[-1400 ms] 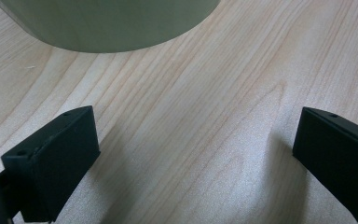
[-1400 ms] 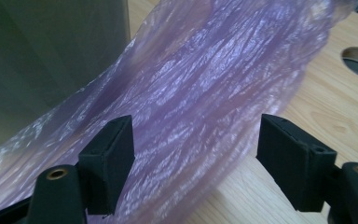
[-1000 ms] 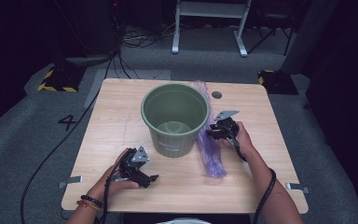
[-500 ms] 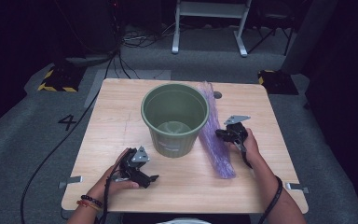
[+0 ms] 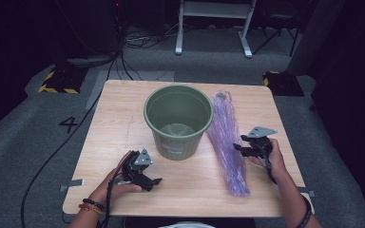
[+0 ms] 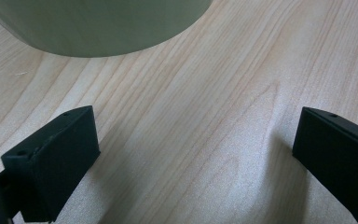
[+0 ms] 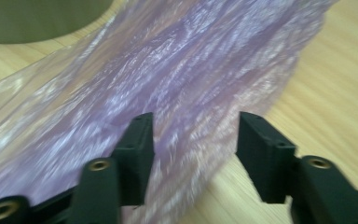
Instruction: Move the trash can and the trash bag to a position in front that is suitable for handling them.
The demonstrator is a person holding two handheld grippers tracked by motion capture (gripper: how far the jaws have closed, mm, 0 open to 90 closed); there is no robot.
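Purple plastic bag (image 5: 225, 142) lies stretched flat on the tabletop (image 5: 119, 118), at 3 o'clock of the green bin (image 5: 177, 118); bin unlined. Right gripper (image 5: 240, 148) fingers just opened, astride the bag edge, not pinching. Left gripper (image 5: 156, 181) fingers apart, idle.

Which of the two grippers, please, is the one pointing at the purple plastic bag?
The right gripper: its open jaws face the purple plastic bag lying right of the green bucket. The left gripper rests by the bucket's base, jaws open over bare table.
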